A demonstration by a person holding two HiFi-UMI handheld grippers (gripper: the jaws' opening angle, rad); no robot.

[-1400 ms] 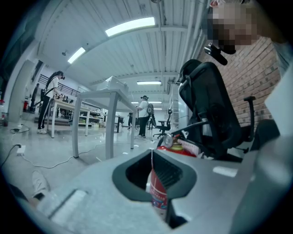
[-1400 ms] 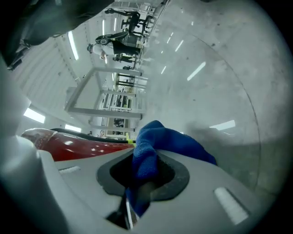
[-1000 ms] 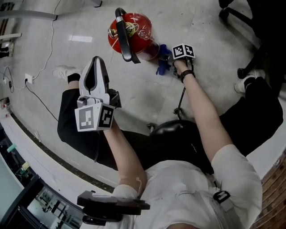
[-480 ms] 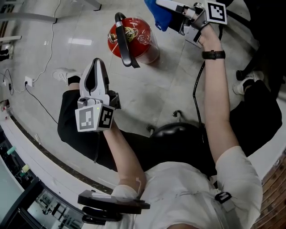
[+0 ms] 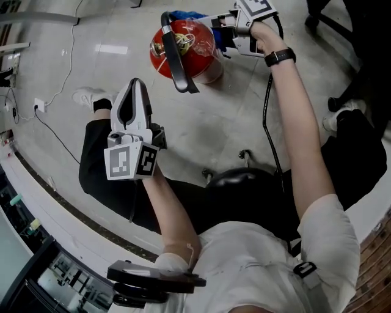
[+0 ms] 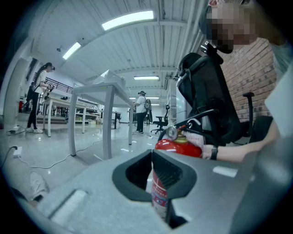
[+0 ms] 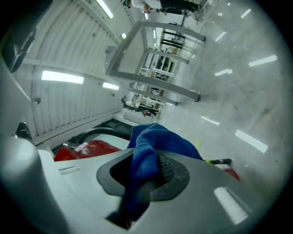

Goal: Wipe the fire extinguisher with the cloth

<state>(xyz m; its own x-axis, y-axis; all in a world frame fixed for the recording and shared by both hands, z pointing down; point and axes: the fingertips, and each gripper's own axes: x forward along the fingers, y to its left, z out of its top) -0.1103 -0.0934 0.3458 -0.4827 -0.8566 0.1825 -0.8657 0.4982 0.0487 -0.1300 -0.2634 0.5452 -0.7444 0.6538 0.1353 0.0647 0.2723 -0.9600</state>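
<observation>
Half cloth (image 5: pixel 182 14) hidden behind fire extinguisher (image 5: pixel 197 54), pinched by right gripper (image 5: pixel 223 32); left gripper (image 5: pixel 135 85) pressed together.

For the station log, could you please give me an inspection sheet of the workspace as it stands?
Surface: pale glossy floor.
Job's things: red fire extinguisher upright on the floor; blue cloth held near its top.
Clutter: black stool by the person.
Grippers: left gripper shut and empty, short of the extinguisher; right gripper shut on the cloth, beside the extinguisher.
Cables: white cable with plug on the floor; black cable hanging from the right gripper.
Surroundings: tables, people in the distance, brick wall.
</observation>
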